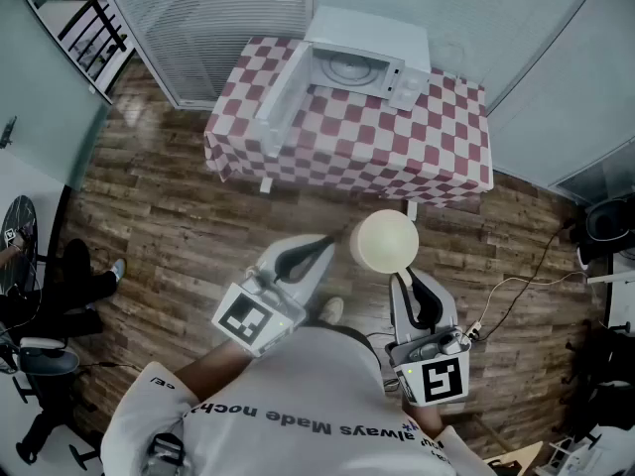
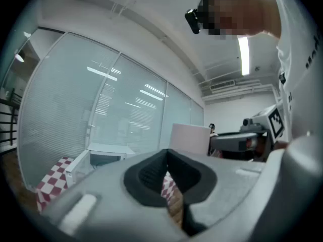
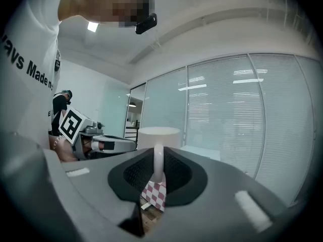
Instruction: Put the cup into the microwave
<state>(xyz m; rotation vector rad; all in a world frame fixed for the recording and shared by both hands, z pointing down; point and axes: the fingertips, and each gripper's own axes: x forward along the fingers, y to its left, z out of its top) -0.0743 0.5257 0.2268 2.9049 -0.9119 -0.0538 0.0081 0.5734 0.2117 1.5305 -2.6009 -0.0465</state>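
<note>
Cup [image 1: 385, 243] hangs over the wood floor [image 1: 179, 216], near me and well short of the far checked-cloth table [image 1: 437, 157] bearing the microwave [image 1: 369, 38] with its door [image 1: 281, 97] open, cup handle pinched in my right gripper [image 3: 158, 161], my left gripper [image 2: 166, 160] closed empty alongside.

A dark wood-plank floor [image 1: 169, 216] fills the middle of the head view. At twelve o'clock stands a tabletop [image 1: 446, 137] draped in a red-and-white checked cloth that hangs down its near side. Behind it, pale glass walls [image 1: 213, 23] with lowered slatted blinds meet at an angle. A black railing [image 1: 94, 28] shows at ten o'clock, a dark chair [image 1: 607, 221] at three o'clock, and a thin cable [image 1: 521, 291] trails over the floor at four o'clock. In the left gripper view a long ceiling light [image 2: 244, 55] glows on the white ceiling [image 2: 166, 29], and the glass panels mirror more light strips.
</note>
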